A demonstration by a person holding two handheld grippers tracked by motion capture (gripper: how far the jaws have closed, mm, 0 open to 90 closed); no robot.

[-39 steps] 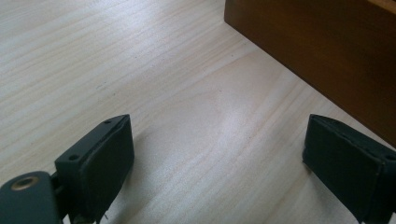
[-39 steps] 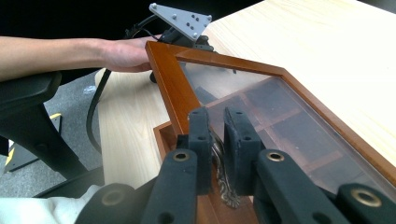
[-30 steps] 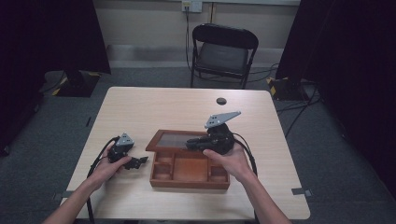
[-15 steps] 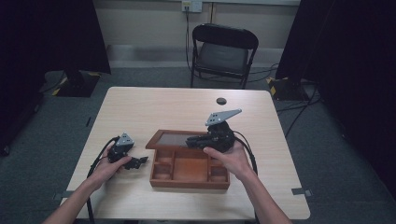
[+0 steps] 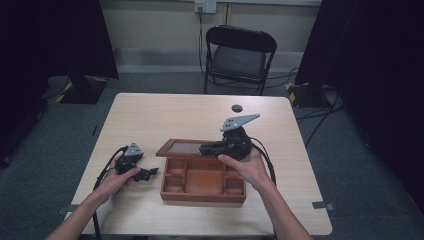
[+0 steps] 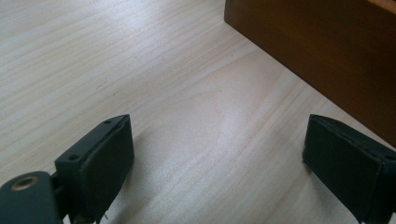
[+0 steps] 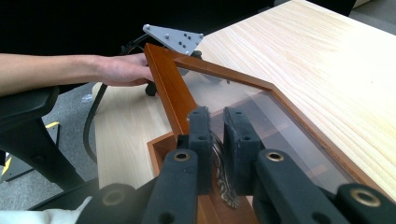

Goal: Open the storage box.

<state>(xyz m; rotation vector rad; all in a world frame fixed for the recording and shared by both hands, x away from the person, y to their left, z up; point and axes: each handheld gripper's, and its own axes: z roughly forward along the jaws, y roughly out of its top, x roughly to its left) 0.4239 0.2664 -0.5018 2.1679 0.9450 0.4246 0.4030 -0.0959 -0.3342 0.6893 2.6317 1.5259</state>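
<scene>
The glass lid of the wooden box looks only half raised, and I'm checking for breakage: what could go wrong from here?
1. The right gripper pinches only the small metal clasp on the glass lid; if it slips, the lid could drop onto the wooden box.
2. The left gripper rests open on the table beside the box, not bracing it, so lifting the lid further might tip or slide the box.
</scene>
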